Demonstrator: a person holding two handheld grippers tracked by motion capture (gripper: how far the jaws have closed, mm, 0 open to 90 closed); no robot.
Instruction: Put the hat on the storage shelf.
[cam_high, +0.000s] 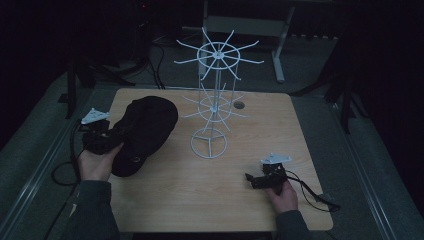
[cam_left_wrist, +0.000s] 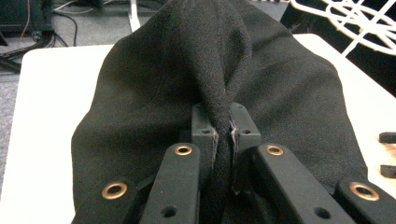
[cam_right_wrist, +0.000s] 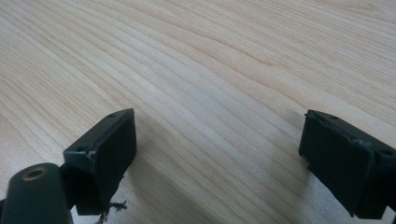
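Note:
A black cloth cap (cam_high: 145, 131) lies on the left part of the wooden table (cam_high: 165, 200). My left gripper (cam_high: 111, 135) is at its left edge, shut on a raised fold of the cap (cam_left_wrist: 219, 70); the fabric is pinched between the two pads in the left gripper view (cam_left_wrist: 223, 133). A white wire hanging rack (cam_high: 214, 95) with two tiers of spokes stands at the table's middle. My right gripper (cam_high: 250, 180) rests low over the table at the front right, open, and in the right gripper view (cam_right_wrist: 217, 154) there is bare wood between its jaws.
A round hole (cam_high: 239, 105) sits in the tabletop behind the rack. Cables (cam_high: 312, 195) trail from the right gripper toward the table's front right edge. A desk frame (cam_high: 280, 45) stands on the dark floor beyond the table.

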